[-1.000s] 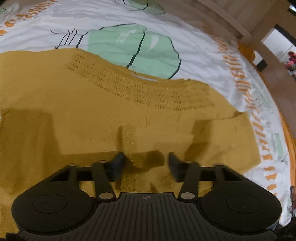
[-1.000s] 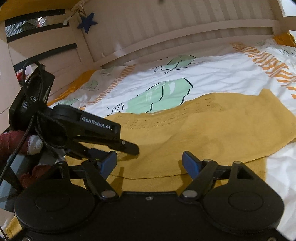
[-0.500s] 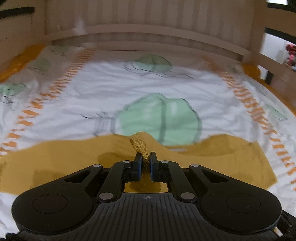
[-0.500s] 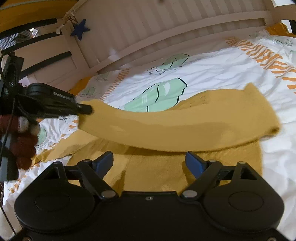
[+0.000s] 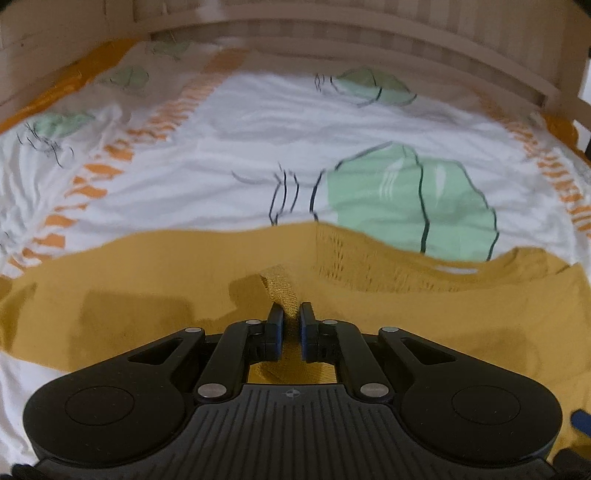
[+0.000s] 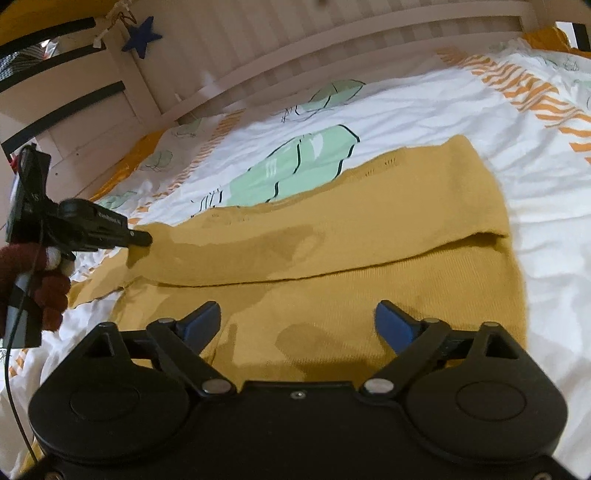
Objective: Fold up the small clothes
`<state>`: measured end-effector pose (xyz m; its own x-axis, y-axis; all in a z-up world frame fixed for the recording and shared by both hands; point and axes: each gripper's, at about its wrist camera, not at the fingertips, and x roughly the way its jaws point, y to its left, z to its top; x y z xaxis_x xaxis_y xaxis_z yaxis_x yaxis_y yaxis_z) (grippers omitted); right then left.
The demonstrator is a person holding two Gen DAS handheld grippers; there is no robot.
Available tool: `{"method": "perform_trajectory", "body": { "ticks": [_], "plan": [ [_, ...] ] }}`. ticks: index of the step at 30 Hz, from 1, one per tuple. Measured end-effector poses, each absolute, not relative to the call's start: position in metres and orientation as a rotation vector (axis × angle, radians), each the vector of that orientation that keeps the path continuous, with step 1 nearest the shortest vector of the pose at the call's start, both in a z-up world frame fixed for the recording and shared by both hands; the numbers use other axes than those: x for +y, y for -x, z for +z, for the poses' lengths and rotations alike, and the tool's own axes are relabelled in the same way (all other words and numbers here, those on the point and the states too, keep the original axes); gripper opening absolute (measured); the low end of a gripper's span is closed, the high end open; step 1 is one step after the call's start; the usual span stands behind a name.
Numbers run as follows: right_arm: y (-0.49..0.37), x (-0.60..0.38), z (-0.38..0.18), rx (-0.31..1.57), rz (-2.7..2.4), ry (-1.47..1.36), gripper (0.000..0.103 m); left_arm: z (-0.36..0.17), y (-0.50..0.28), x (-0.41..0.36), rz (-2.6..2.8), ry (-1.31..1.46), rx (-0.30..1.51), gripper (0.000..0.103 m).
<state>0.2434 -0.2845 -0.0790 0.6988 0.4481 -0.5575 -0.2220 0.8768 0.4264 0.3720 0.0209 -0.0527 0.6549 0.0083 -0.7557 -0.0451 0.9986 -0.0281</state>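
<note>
One mustard garment, two claws: left gripper pinching its hem while easing apart; right gripper, opening over cloth, alone shows a gloved hand at frame left.

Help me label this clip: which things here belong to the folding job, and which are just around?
Job:
- mustard knit top
- left gripper, pinching its ribbed edge, jaws easing open
- right gripper, opening, empty

Around:
- printed bedsheet
- blue star
- wooden bed rail

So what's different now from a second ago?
The left claw closed on the edge of the yellow sweater and carried it across, laying a fold over the lower half. Its grip is now easing. The right claw spread wider, holding nothing. The bedsheet stayed put.
</note>
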Motion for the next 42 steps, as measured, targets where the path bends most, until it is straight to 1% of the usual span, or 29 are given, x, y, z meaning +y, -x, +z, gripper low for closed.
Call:
{"method": "perform_trajectory", "body": {
  "ticks": [2, 5, 10, 13, 19, 26, 32, 38, 40, 42],
  "plan": [
    [-0.244, -0.283, -0.08, 0.712, 0.384, -0.333, 0.098, -0.062, -0.374, 0.024, 0.033, 0.046, 0.885, 0.013],
    [-0.245, -0.279, -0.081, 0.716, 0.396, -0.315, 0.102, -0.074, -0.374, 0.032, 0.039, 0.083, 0.915, 0.019],
    [-0.245, -0.274, -0.082, 0.722, 0.389, -0.284, 0.102, -0.086, -0.368, 0.048, -0.009, 0.189, 0.899, 0.033],
    [-0.245, -0.273, -0.084, 0.722, 0.388, -0.278, 0.103, -0.088, -0.365, 0.049, -0.047, 0.194, 0.888, 0.041],
    [-0.242, -0.274, -0.085, 0.706, 0.393, -0.291, 0.103, -0.081, -0.339, 0.058, -0.024, 0.198, 0.854, 0.042],
    [-0.24, -0.277, -0.086, 0.689, 0.398, -0.318, 0.103, -0.067, -0.305, 0.105, 0.015, 0.171, 0.848, 0.044],
    [-0.242, -0.26, -0.083, 0.719, 0.362, -0.222, 0.103, -0.053, -0.272, 0.169, 0.104, 0.15, 0.799, 0.044],
    [-0.245, -0.222, -0.077, 0.801, 0.302, 0.04, 0.103, -0.047, -0.241, 0.222, 0.175, 0.186, 0.746, 0.044],
    [-0.243, -0.213, -0.07, 0.802, 0.292, 0.044, 0.103, -0.047, -0.234, 0.237, 0.212, 0.173, 0.74, 0.044],
    [-0.238, -0.209, -0.061, 0.773, 0.298, -0.03, 0.102, -0.046, -0.226, 0.25, 0.252, 0.148, 0.731, 0.044]
  ]
}}
